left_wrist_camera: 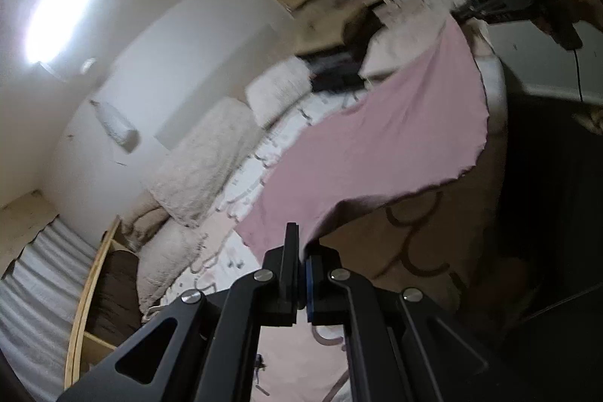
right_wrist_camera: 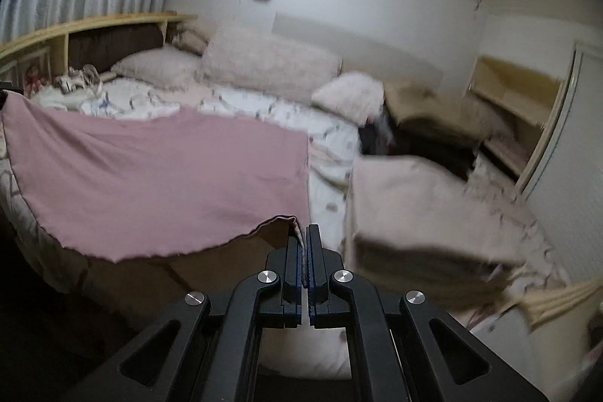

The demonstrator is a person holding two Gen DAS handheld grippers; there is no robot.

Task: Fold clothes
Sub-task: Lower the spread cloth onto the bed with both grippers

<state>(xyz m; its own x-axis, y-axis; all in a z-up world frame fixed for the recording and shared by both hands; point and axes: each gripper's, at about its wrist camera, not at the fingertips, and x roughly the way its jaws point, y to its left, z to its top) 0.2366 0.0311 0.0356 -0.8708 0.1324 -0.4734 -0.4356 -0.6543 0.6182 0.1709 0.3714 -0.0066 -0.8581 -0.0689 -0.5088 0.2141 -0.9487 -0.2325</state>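
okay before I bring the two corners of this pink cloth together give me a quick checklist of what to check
1. Left gripper shut on a pink cloth corner: ok.
2. Right gripper shut on the other corner: ok.
3. Cloth spread between both grippers, no twist: ok.
4. Lower edge hanging free above the bed: ok.
5. Landing spot flat: not ok, folded blanket lies nearby.
6. Far edge aligned: cannot tell.

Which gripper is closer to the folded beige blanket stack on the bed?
Right. The right gripper, pinching the pink cloth, sits beside the folded beige blanket stack. The left gripper holds the cloth's opposite corner, farther off.
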